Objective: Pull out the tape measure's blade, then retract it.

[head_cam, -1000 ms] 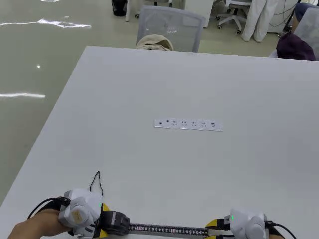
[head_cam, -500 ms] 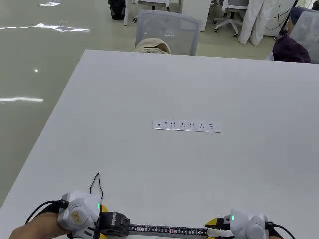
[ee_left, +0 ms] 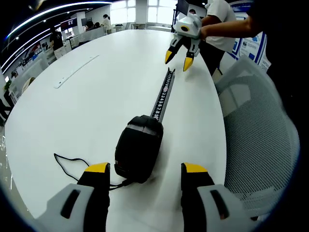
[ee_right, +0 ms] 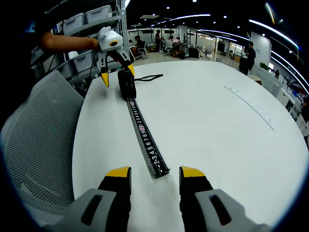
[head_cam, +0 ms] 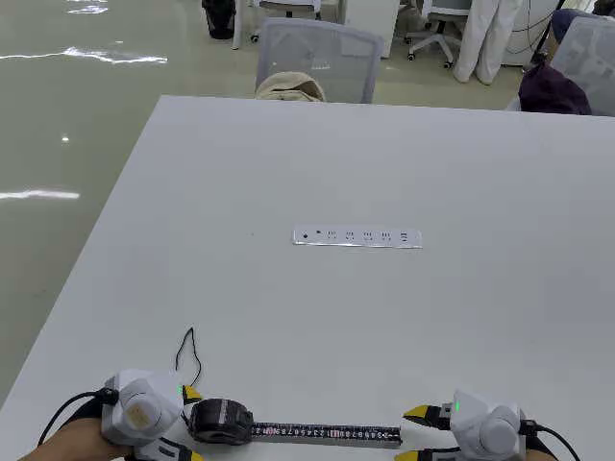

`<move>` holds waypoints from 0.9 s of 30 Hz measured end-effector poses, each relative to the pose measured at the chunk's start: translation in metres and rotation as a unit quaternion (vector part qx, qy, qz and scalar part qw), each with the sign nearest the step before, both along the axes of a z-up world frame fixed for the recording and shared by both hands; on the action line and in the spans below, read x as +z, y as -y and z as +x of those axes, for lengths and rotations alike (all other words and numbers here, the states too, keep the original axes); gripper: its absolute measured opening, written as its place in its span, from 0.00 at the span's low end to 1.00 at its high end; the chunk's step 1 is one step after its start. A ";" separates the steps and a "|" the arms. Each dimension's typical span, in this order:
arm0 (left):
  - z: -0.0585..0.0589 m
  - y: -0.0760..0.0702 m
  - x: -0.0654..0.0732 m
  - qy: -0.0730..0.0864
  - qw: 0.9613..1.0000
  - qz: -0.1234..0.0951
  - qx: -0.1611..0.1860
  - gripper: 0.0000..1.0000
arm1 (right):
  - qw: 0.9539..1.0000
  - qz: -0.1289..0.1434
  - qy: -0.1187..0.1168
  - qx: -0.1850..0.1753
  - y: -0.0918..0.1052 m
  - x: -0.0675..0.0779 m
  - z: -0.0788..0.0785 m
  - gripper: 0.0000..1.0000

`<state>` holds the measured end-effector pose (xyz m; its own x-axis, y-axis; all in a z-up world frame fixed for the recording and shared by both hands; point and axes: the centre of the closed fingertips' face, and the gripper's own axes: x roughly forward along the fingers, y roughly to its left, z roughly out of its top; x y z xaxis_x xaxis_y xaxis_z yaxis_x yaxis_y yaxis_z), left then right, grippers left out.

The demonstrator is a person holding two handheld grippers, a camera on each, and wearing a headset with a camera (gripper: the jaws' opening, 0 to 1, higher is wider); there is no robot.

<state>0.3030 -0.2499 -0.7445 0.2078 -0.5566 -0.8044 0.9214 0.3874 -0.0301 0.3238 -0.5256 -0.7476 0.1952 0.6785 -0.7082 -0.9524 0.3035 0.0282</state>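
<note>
You are working at a wide, smooth white table (head_cam: 384,163). Beyond its far edge, well away from the tape measure's case (head_cam: 219,421), a grey mesh chair (head_cam: 312,58) is standing. The blade (head_cam: 327,433) is lying flat on the tabletop, a long, narrow black strip with white numerals. It is running straight out of the case along the near edge and its free end is pointing at your right gripper (ee_right: 155,172). That gripper's yellow-tipped jaws are standing apart on either side of the blade's end and gripping nothing. Your left gripper (ee_left: 145,168) is spread wide and straddling the rear of the rounded black case, with a gap on each side. A thin black cord (head_cam: 187,351) is trailing from the case.
</note>
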 end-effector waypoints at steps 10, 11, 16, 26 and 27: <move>-0.008 0.003 0.010 0.004 0.999 -0.022 0.048 0.67 | 0.999 0.001 -0.002 -0.042 0.004 0.005 -0.008 0.55; -0.010 0.004 0.010 0.003 0.998 -0.023 0.052 0.68 | 0.999 0.001 -0.002 -0.043 0.004 0.006 -0.010 0.57; -0.018 0.005 0.010 0.000 0.997 -0.027 0.069 0.72 | 0.998 0.005 0.002 -0.061 0.005 0.010 -0.015 0.61; -0.028 0.011 0.026 0.014 0.991 -0.051 0.126 0.82 | 0.994 0.009 0.013 -0.105 0.007 0.024 -0.025 0.72; -0.031 0.011 0.028 0.016 0.990 -0.051 0.128 0.84 | 0.994 0.011 0.017 -0.112 0.006 0.027 -0.026 0.72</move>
<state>0.2724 -0.2612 -0.7170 0.3768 -0.5604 -0.7375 0.7948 0.6045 -0.0532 0.2978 -0.5316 -0.7207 0.3660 0.6301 -0.6848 -0.8616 0.5076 0.0066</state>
